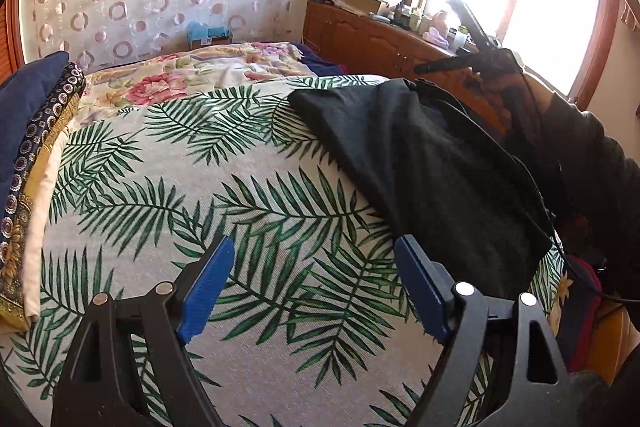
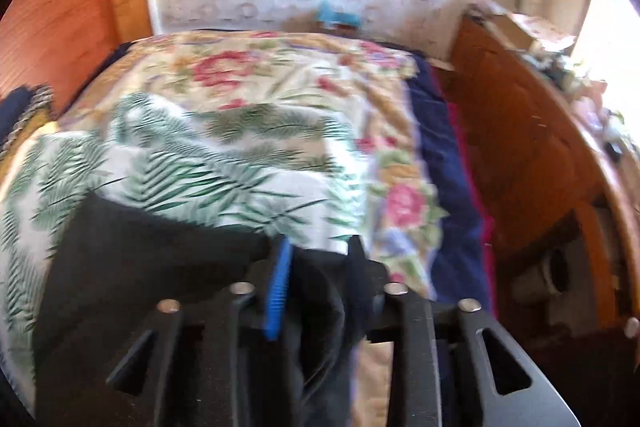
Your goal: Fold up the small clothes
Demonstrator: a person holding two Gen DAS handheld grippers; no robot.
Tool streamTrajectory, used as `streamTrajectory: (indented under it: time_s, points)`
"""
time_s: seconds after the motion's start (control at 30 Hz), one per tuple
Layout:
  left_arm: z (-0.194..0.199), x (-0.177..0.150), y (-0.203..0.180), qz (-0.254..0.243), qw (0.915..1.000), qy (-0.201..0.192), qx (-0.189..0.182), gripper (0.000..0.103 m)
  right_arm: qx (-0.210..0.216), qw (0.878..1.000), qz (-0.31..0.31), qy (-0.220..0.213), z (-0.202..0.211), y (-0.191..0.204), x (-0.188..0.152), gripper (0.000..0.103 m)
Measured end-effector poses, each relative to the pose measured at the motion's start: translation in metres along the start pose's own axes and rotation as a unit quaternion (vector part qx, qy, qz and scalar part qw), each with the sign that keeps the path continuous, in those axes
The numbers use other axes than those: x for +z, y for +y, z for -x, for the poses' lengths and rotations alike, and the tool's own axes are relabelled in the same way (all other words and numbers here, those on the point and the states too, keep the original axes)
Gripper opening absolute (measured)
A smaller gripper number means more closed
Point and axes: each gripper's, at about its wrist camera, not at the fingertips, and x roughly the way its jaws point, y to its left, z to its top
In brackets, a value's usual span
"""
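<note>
A dark black garment [image 1: 420, 163] lies on the palm-leaf cloth [image 1: 240, 187] at the bed's right side. My left gripper [image 1: 314, 247] is open and empty, low over the leaf cloth, just left of the garment's near corner. In the blurred right wrist view my right gripper [image 2: 320, 247] is shut on an edge of the black garment [image 2: 160, 251], which drapes down to the left over the leaf cloth [image 2: 180, 163]. The right gripper also shows in the left wrist view [image 1: 480, 59], held up at the garment's far right edge.
Folded blue and patterned fabrics [image 1: 28, 147] are stacked at the bed's left. A floral quilt [image 1: 192, 75] covers the far bed. A wooden cabinet [image 1: 380, 39] with clutter stands under the window at right. A wooden headboard [image 2: 52, 15] stands at left.
</note>
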Motion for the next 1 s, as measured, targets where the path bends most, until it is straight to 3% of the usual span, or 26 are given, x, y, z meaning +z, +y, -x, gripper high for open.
streamTrajectory:
  time_s: [0.2, 0.43, 0.53, 0.57, 0.8, 1.0]
  points:
    - [0.006, -0.008, -0.016, -0.009, 0.9999, -0.004, -0.008, 0.083, 0.013, 0.999, -0.043, -0.029, 0.036, -0.006, -0.019, 0.035]
    - [0.014, -0.020, -0.040, -0.021, 0.9996, -0.007, -0.017, 0.083, 0.037, 0.998, -0.026, -0.050, 0.104, 0.020, -0.099, 0.036]
    - [0.016, -0.025, -0.049, -0.027, 0.9995, -0.009, -0.014, 0.083, 0.044, 0.997, -0.021, -0.053, 0.134, 0.029, -0.141, 0.049]
    - [0.017, -0.026, -0.051, -0.027, 0.9995, -0.009, -0.015, 0.083, 0.048, 0.997, -0.020, -0.051, 0.139, 0.032, -0.154, 0.056]
    - [0.016, -0.029, -0.066, -0.030, 0.9990, 0.007, -0.033, 0.083, 0.061, 0.998, -0.004, -0.030, 0.159, 0.056, -0.240, 0.056]
    - [0.016, -0.023, -0.073, -0.043, 0.9987, 0.006, -0.026, 0.083, 0.076, 0.997, -0.025, -0.023, 0.162, 0.045, -0.266, 0.055]
